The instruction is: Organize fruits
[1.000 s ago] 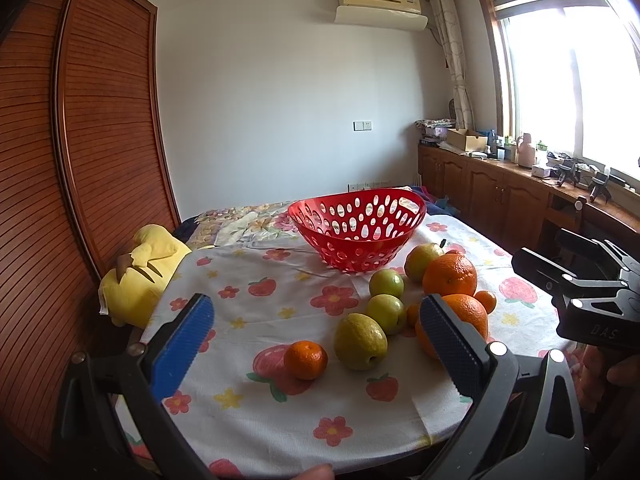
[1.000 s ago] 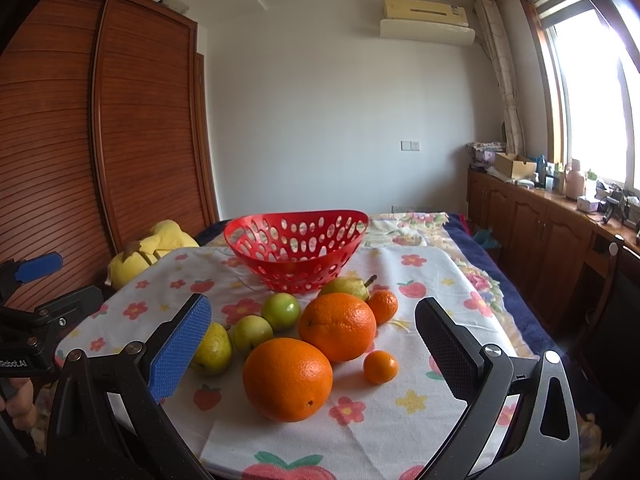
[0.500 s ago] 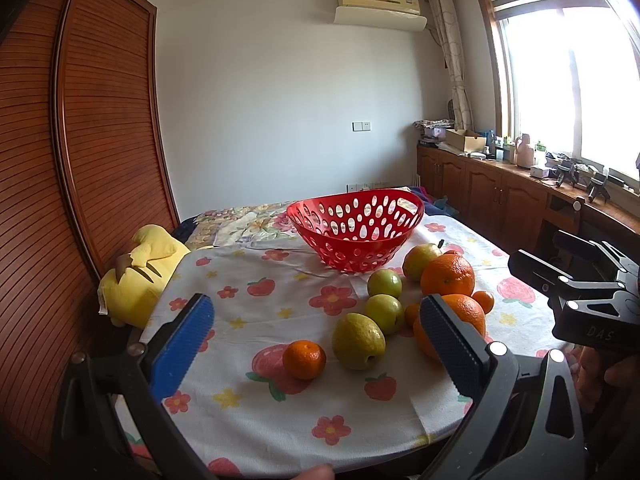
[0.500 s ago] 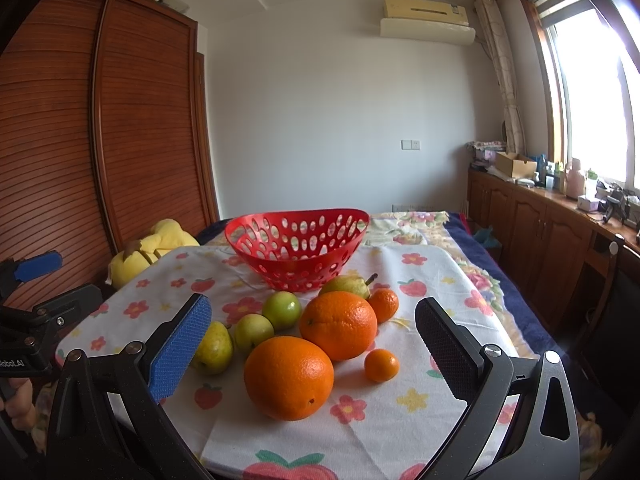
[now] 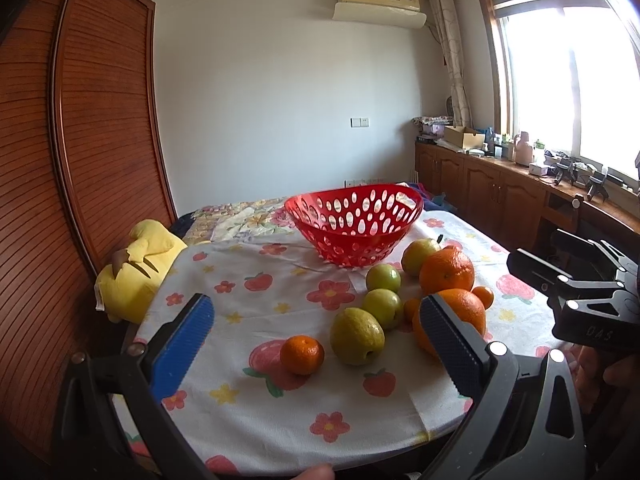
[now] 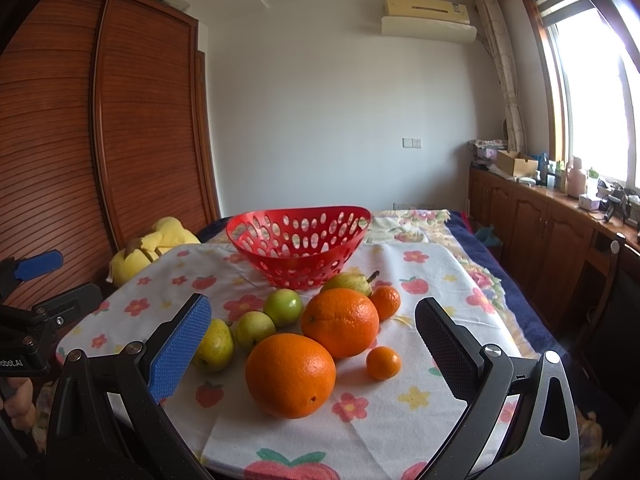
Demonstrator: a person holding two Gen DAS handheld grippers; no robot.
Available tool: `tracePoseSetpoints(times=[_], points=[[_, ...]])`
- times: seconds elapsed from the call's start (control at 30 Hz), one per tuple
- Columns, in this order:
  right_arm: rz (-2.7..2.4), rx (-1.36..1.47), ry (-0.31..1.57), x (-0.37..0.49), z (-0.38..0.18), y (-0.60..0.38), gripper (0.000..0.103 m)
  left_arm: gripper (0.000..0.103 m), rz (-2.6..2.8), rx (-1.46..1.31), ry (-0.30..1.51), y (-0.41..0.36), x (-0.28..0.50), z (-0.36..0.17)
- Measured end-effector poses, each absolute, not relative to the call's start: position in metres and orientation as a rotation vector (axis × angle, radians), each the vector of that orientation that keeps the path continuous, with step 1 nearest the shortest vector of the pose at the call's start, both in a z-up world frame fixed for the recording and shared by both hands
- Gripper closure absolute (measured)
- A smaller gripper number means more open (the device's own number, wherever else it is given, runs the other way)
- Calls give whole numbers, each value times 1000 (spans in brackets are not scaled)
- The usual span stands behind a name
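Observation:
A red perforated basket (image 5: pixel 354 224) (image 6: pixel 298 244) stands empty at the back of the table. In front of it lie several loose fruits: two big oranges (image 6: pixel 290 374) (image 6: pixel 340 328), small tangerines (image 5: pixel 302 354) (image 6: pixel 383 362), green apples (image 5: pixel 383 278) (image 6: pixel 283 307) and pears (image 5: pixel 357 336) (image 6: pixel 214 346). My left gripper (image 5: pixel 316 340) is open and empty, above the table's near edge, facing the small tangerine and pear. My right gripper (image 6: pixel 312 344) is open and empty, with the nearest big orange between its fingers' line of sight.
The table carries a white cloth (image 5: pixel 280 400) printed with flowers and strawberries. A yellow plush toy (image 5: pixel 136 264) lies at the table's left. A brown wardrobe (image 5: pixel 80 140) fills the left side. Wooden cabinets (image 6: pixel 540 228) with clutter run under the window on the right.
Both views have shifted only slightly; the fruits and basket have not moved and both grippers stay open.

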State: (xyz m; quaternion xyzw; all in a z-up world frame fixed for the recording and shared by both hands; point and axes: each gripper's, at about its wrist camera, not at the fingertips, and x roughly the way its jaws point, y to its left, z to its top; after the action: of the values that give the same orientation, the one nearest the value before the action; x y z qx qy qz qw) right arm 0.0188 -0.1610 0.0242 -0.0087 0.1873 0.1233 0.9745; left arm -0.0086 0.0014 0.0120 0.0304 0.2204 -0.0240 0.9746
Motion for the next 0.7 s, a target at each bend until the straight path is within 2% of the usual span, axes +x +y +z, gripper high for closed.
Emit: tracePoseSetpoints(times=[0.7], points=[[302, -51, 537, 43, -25, -152, 0, 2, -71, -2, 603, 36, 22, -47]])
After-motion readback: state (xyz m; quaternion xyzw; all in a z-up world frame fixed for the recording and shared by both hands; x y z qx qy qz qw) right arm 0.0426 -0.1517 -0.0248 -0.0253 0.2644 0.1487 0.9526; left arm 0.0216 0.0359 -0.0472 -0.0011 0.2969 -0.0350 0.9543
